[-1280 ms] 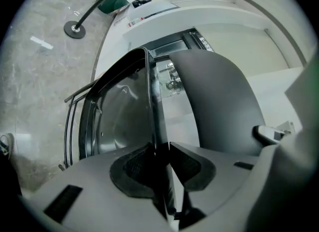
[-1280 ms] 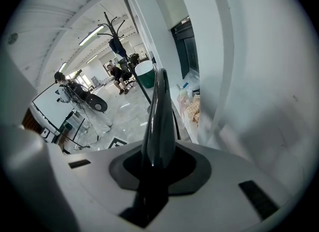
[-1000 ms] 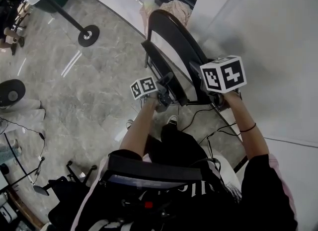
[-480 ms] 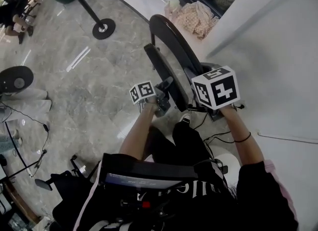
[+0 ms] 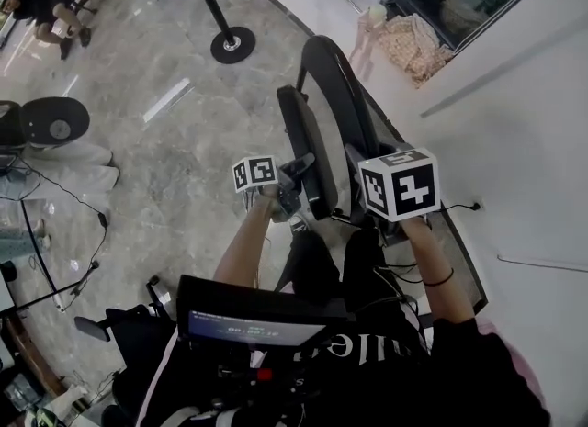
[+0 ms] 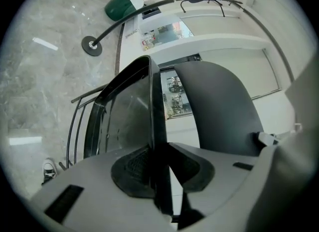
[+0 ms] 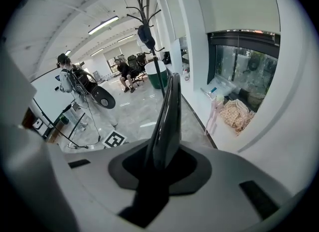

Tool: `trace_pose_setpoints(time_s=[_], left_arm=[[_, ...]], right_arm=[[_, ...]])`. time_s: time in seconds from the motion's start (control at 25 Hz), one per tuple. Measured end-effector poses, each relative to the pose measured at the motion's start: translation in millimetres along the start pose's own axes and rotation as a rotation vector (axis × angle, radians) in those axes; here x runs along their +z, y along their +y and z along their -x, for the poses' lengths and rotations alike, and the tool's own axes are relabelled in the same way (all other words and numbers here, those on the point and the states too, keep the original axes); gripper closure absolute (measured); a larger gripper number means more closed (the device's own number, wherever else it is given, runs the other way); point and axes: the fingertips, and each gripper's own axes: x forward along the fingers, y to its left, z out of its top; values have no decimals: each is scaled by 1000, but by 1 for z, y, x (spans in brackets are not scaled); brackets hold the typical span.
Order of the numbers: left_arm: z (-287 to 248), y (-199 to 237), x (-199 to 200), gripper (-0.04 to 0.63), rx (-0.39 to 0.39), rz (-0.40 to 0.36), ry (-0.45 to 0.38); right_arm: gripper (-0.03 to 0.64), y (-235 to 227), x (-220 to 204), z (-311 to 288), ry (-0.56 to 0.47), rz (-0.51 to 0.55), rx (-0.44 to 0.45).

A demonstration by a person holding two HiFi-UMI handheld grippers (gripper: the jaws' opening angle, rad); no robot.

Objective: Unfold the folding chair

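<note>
Folding chair [image 5: 317, 131] not yet opened, upright over the marble floor [image 5: 165, 168] and close beside the white wall [image 5: 514, 159], its two panels nearly flat against each other. Left gripper [image 6: 157, 168] clamped on the thin edge of the left-hand panel [image 6: 149, 106], pads pressed to both faces. Right gripper [image 7: 162, 163] closed round the edge of the right-hand panel [image 7: 167, 121], jaws having just eased a little wider, yet with the panel between the pads and apparently touching them. Judged as the carrying or placing step, ahead of the actual opening. Next: set the legs down on the floor with room clear of the wall, then steady one panel with one gripper and swing the other panel away and down. Worth firming the right grip first, since a smooth thin edge could slip under the pull.
</note>
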Motion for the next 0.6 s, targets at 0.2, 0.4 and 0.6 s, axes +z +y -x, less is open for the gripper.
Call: trace_pose_setpoints(time_s=[0.2, 0.4, 0.6], left_arm=[[77, 24, 11, 512, -8, -6, 14], [97, 38, 21, 511, -30, 28, -51], [98, 40, 24, 511, -58, 32, -87]], right_arm=[[528, 70, 3, -16, 5, -1, 37], [520, 94, 9, -31, -1, 56, 74], [506, 96, 11, -33, -21, 27, 121]])
